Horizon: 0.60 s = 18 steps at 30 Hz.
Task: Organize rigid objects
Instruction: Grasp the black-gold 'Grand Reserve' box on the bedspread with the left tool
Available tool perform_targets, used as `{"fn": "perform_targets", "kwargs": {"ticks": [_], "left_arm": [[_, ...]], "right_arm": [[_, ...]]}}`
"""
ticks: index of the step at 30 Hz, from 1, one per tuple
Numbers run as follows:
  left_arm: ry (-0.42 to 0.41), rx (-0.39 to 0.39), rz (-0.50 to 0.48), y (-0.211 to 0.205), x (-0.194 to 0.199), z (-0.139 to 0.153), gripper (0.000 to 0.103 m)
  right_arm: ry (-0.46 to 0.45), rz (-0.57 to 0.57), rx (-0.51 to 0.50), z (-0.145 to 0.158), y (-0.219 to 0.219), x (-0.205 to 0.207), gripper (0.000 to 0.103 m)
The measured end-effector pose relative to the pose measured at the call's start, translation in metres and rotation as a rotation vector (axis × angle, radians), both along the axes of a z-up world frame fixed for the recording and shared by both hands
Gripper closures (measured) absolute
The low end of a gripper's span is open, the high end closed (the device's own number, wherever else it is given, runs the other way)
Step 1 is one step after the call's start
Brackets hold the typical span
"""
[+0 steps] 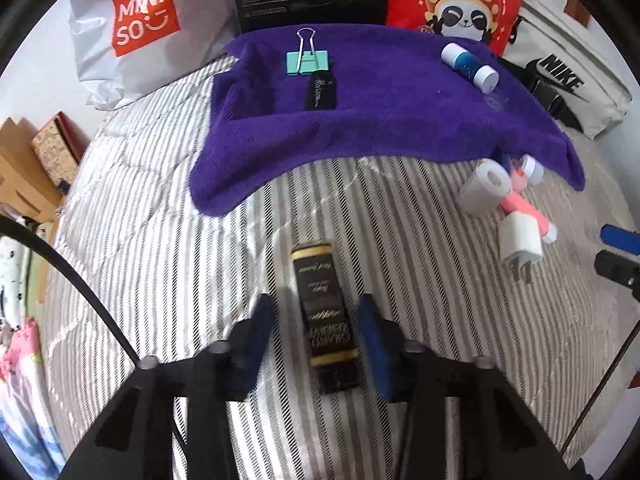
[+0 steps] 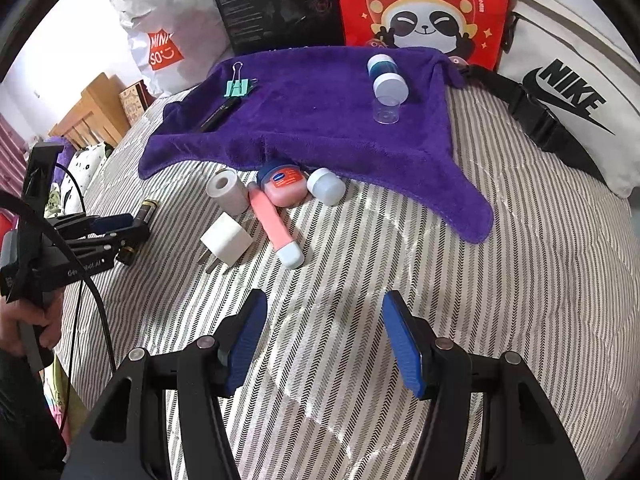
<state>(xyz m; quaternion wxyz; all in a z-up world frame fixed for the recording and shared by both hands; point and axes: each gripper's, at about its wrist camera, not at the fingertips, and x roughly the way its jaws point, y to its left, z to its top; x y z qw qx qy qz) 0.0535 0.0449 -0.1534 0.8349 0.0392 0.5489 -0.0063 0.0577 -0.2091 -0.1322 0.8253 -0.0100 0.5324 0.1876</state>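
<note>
Left wrist view: left gripper [image 1: 320, 312] straddles a black-and-gold tube [image 1: 324, 316] at 6 o'clock on the striped bedspread [image 1: 160, 240], pads apart, not touching. Right gripper [image 2: 324, 320] gapes empty.

On the towel [image 2: 320, 120] lie a binder clip [image 2: 239, 87] left and a bottle [image 2: 387, 78] right, bags [image 2: 420, 4] behind

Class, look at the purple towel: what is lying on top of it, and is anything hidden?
On the purple towel lie a teal binder clip, a black pen-like stick, a blue-and-white bottle and a clear cap. Whatever the towel covers cannot be seen.
</note>
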Motion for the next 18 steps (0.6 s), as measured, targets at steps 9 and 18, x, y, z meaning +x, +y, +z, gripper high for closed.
{"fn": "perform_targets", "kwargs": {"ticks": [9,18], "left_arm": [[-0.038,-0.059,0.035,0.011,0.000,0.000,0.080],[-0.054,-0.052,0.028,0.008,-0.002,0.000,0.080]], "right_arm": [[-0.004,-0.008,0.001,0.000,-0.001,0.001,0.043],[-0.012,-0.031,0.005,0.002,-0.006,0.004,0.043]]}}
